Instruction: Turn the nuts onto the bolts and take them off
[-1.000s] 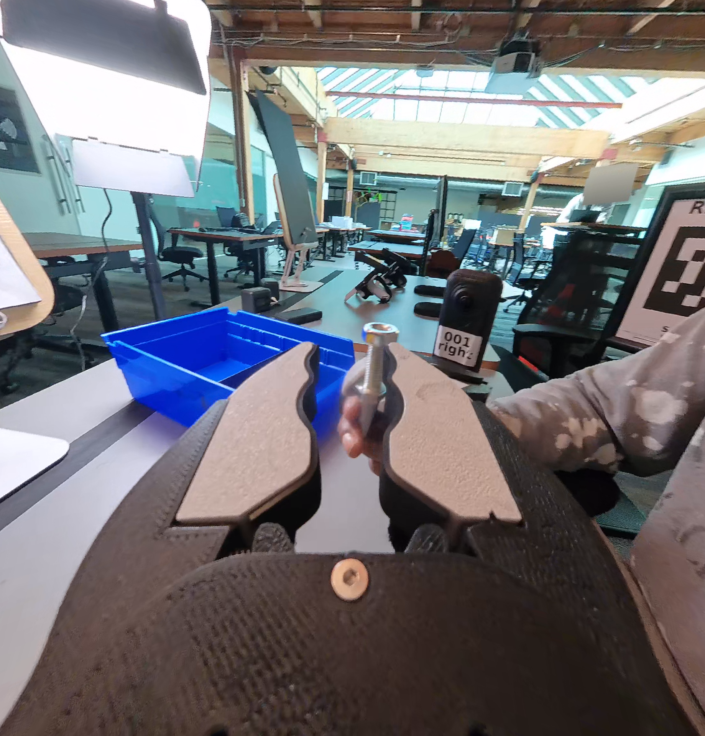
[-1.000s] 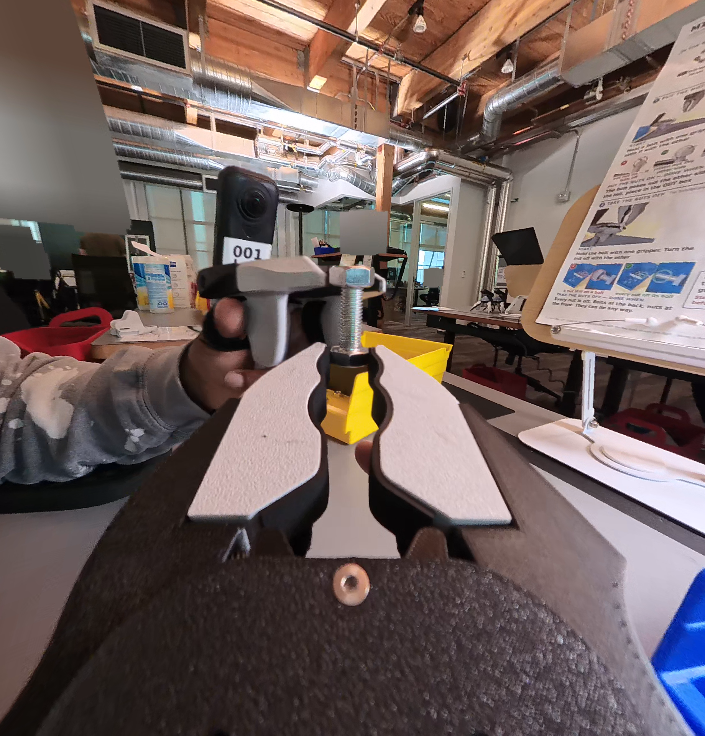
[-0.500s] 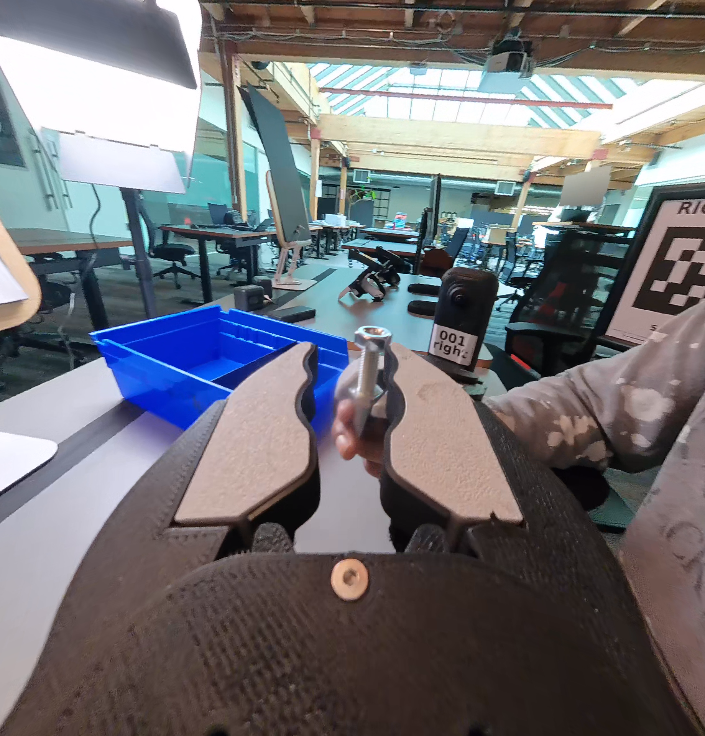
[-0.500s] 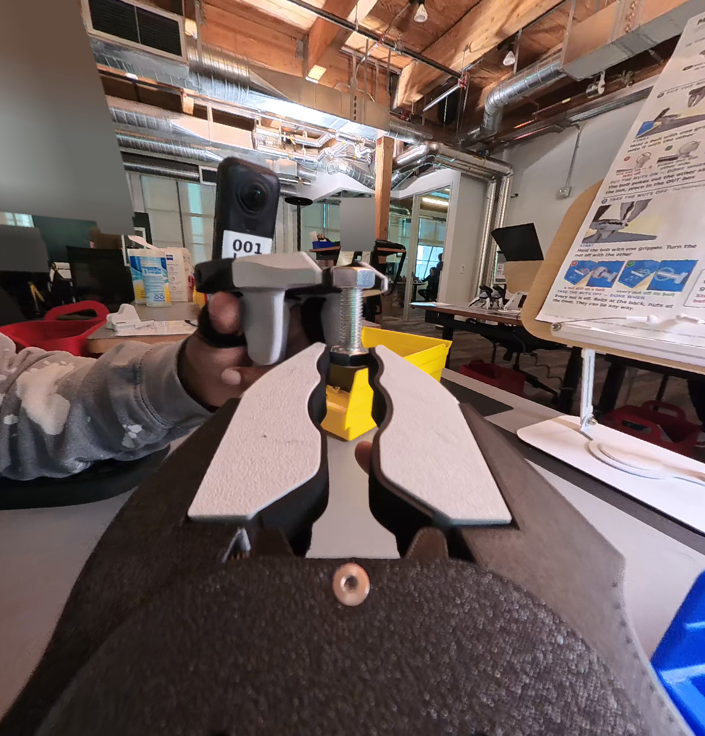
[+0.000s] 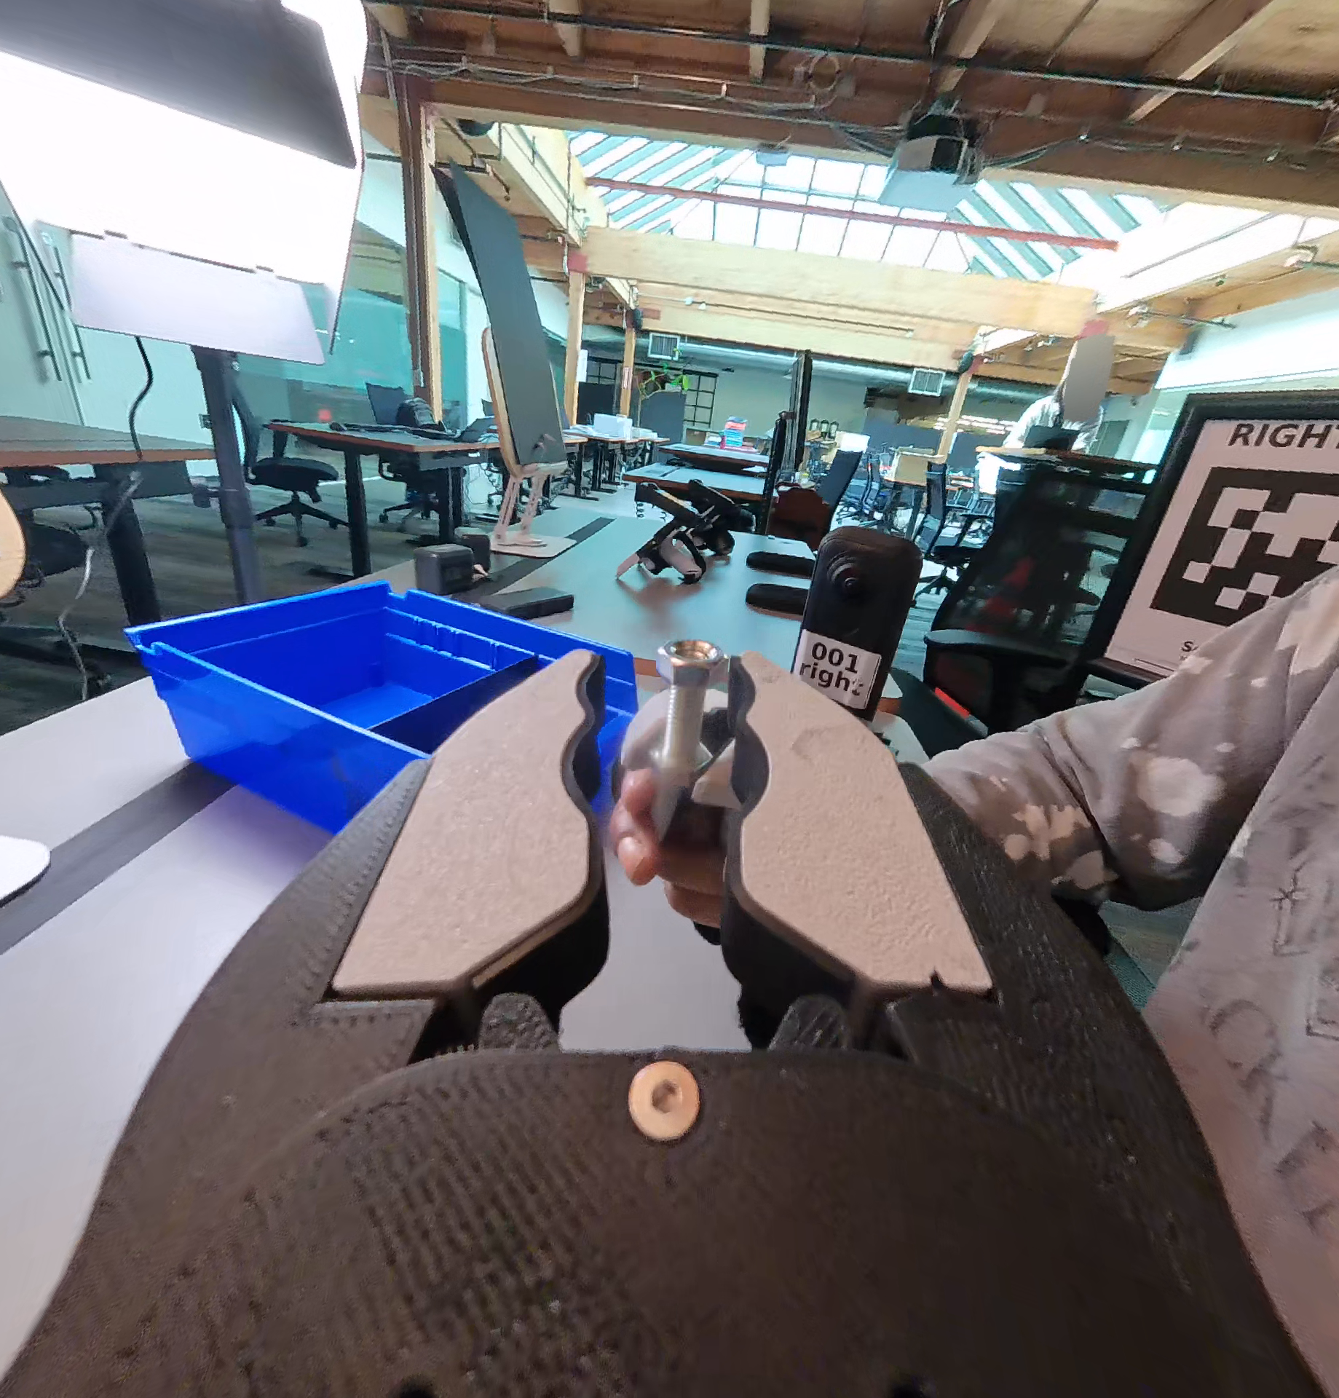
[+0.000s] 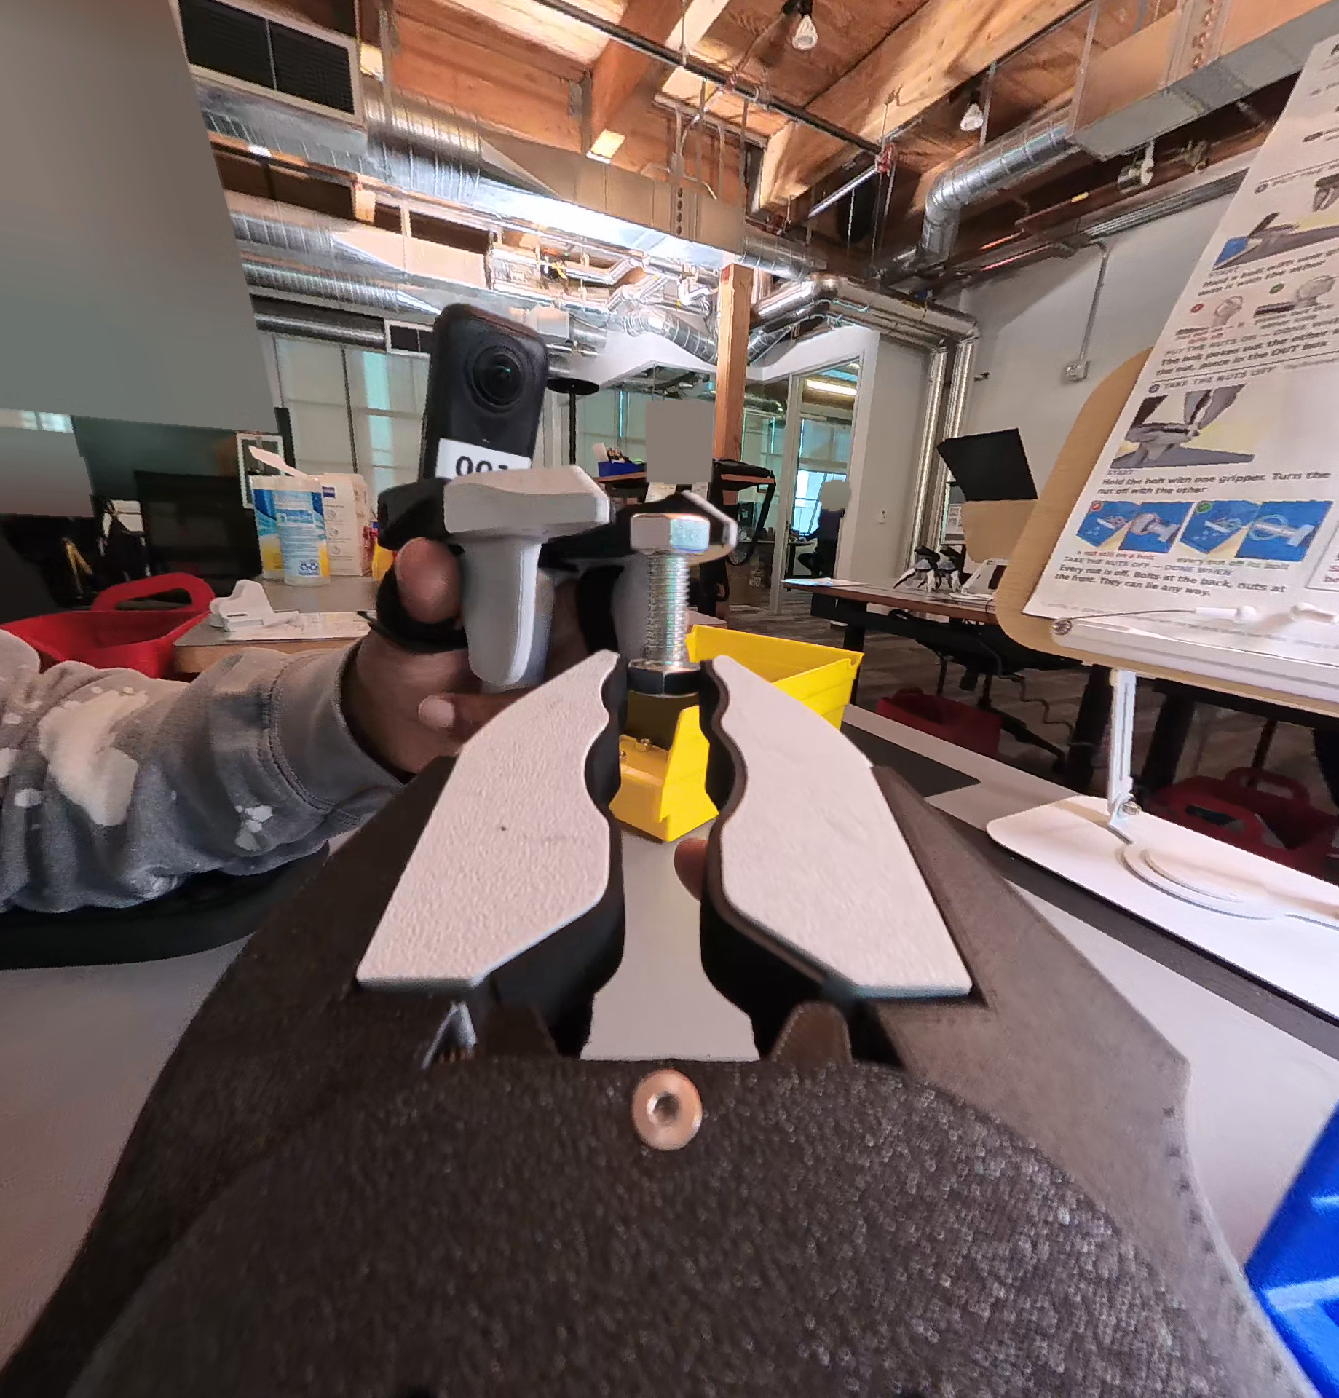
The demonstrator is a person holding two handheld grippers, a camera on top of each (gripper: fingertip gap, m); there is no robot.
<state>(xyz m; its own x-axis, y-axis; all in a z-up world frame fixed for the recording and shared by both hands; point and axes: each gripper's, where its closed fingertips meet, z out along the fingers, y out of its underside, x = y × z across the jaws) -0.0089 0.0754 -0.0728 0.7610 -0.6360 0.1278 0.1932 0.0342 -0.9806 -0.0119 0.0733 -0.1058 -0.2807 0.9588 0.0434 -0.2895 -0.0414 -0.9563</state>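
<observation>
A silver bolt [image 6: 668, 605] stands upright between the two facing grippers, hex head up, and also shows in the left wrist view [image 5: 677, 719]. My right gripper [image 6: 662, 669] is shut on the nut [image 6: 662, 675] at the lower end of the thread. My left gripper [image 5: 662, 669] is open around the bolt head [image 5: 691, 657]. The head lies against its right finger, with a gap to the other finger. In the right wrist view the left gripper [image 6: 624, 522] is held in a hand above my fingertips. The right gripper's tips [image 5: 677, 764] show under the head.
A blue bin [image 5: 333, 703] stands on the grey table [image 5: 83, 983] to the left, its corner also in the right wrist view [image 6: 1317, 1248]. A yellow bin [image 6: 772, 681] stands behind the bolt. An instruction board on a white stand [image 6: 1180, 870] is at the right. The grippers are tip to tip, or close to it.
The left wrist view has swung slightly, so the blue bin sits further left in it. The bolt leans a little more. Both finger gaps look unchanged.
</observation>
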